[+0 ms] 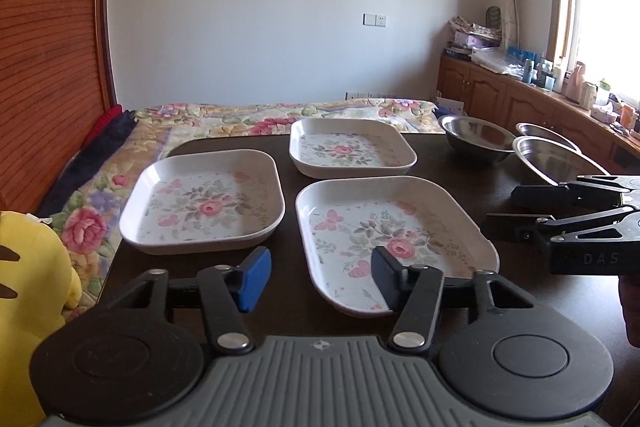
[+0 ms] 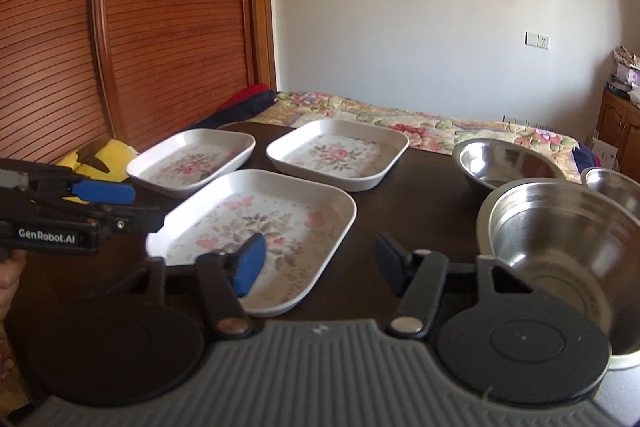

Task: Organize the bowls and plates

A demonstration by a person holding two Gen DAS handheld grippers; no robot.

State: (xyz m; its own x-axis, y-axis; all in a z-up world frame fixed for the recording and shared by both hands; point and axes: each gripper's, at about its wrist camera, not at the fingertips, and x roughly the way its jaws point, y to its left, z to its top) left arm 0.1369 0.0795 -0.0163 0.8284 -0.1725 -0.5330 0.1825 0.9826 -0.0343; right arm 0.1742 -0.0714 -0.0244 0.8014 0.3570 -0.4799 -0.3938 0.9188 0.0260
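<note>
1. The three floral plates, nearest [image 1: 396,239], left [image 1: 204,201] and far [image 1: 352,147], lie apart on the desk [image 1: 480,179] ahead of the left gripper [image 1: 320,277] fingers; nothing is stacked.
2. Three steel bowls, nearest [image 2: 560,251], far [image 2: 504,161] and a third [image 2: 616,187], probably separate, sit right of the right gripper [image 2: 320,263] fingers.
3. Both grippers are open and empty.

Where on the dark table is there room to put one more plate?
The widest bare patch of table lies between the nearest floral plate and the steel bowls. A thin strip runs along the near edge. The three plates sit close together, and the bowls bunch at the right, so those spots are crowded.
</note>
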